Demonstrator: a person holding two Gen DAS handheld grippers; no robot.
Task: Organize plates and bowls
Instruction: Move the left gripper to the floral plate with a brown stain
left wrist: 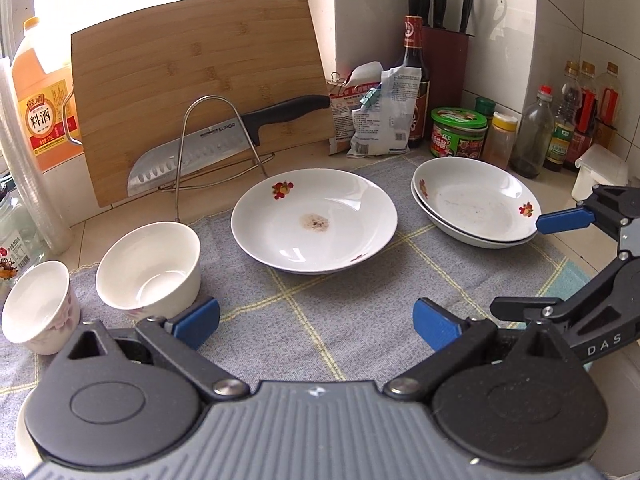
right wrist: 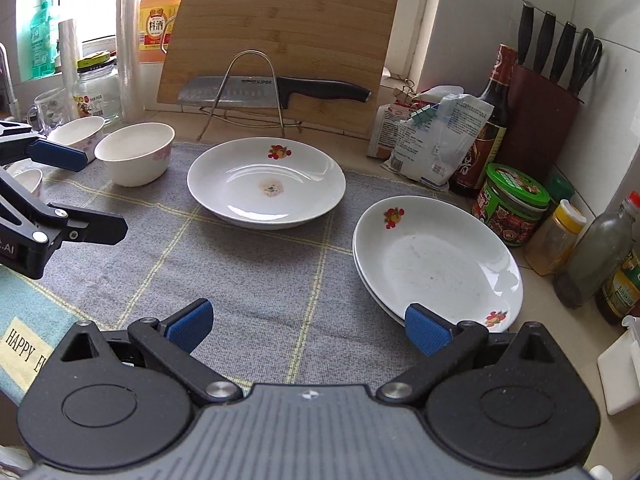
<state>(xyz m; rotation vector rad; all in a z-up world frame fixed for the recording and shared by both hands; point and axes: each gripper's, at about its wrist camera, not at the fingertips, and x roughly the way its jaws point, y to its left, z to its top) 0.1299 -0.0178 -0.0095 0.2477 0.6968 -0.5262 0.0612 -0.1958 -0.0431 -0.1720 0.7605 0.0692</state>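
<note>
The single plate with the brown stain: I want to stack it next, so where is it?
The stained plate lies mid-cloth in both views, in front of the cutting board, between the white bowl on its left and the two stacked plates on its right.

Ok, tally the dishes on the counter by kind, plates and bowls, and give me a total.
Plates: 3 (single plate, stack of two)
Bowls: 3 (large bowl, floral bowl, half-hidden bowl at the left edge)
Total: 6
</note>
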